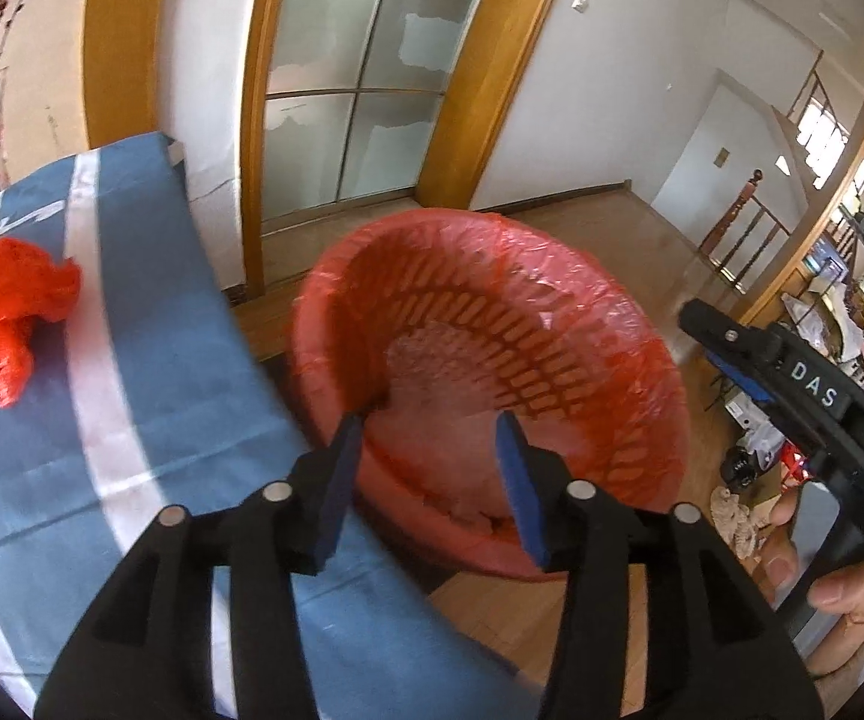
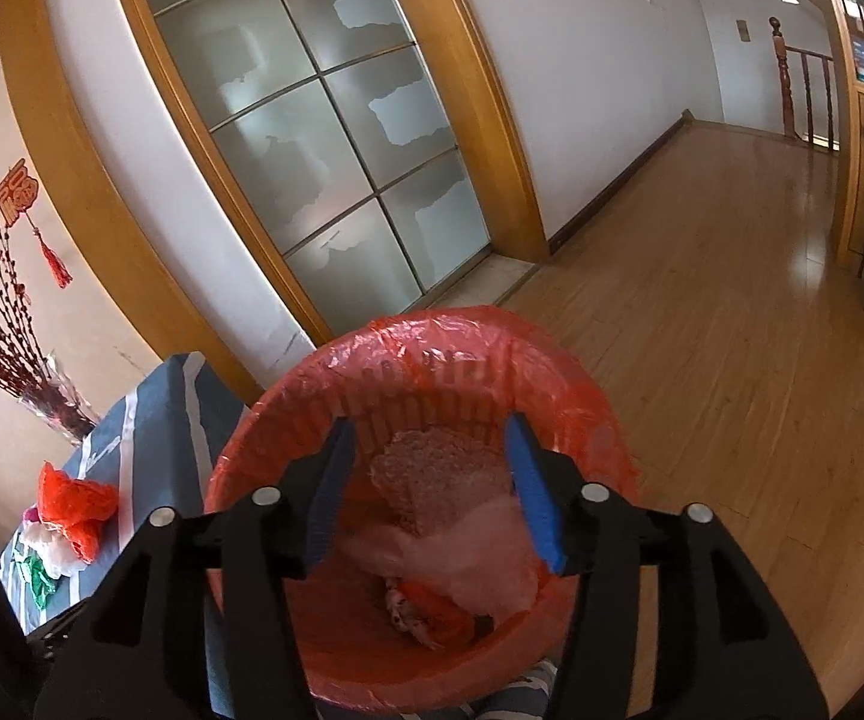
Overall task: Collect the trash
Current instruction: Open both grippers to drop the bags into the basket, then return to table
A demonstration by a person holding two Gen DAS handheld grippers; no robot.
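1. Trash (image 2: 462, 540), pale crumpled plastic and bubble wrap, lies in the one red-lined basket (image 2: 588, 372) beside the counter's (image 1: 150, 372) edge.
2. Both claws hover over its mouth: left claw (image 1: 429, 480) and right claw (image 2: 429, 492) each part-open and empty, looks like a drop.
3. One more heap, the red bag (image 1: 3, 312), waits on the counter.

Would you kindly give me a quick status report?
Both grippers open, empty, above lined bin. Bubble wrap inside. Red bag remains on table.
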